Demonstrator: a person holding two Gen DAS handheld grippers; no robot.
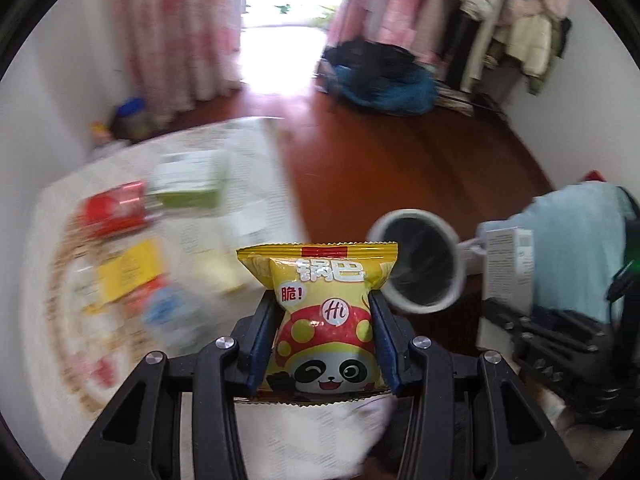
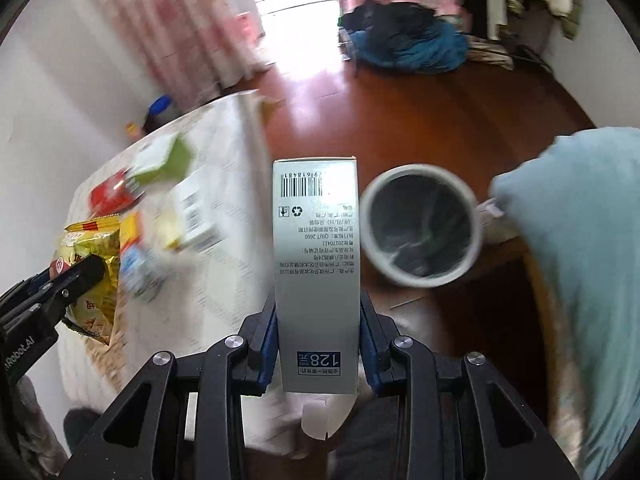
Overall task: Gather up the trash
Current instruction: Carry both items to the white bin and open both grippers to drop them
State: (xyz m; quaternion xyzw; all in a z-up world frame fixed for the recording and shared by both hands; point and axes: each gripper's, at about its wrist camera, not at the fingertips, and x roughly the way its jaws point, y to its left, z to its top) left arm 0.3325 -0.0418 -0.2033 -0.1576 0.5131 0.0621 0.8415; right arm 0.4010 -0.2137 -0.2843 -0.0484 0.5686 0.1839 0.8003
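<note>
The left gripper is clamped on a yellow snack bag with a panda on it, both pads pressing its sides. The right gripper grips a tall grey box, which stands upright between its pads. A white bin with a dark liner stands on the wooden floor, just to the right of the box. On the far side of the box from the bin, the bench carries more wrappers and cartons, blurred.
</note>
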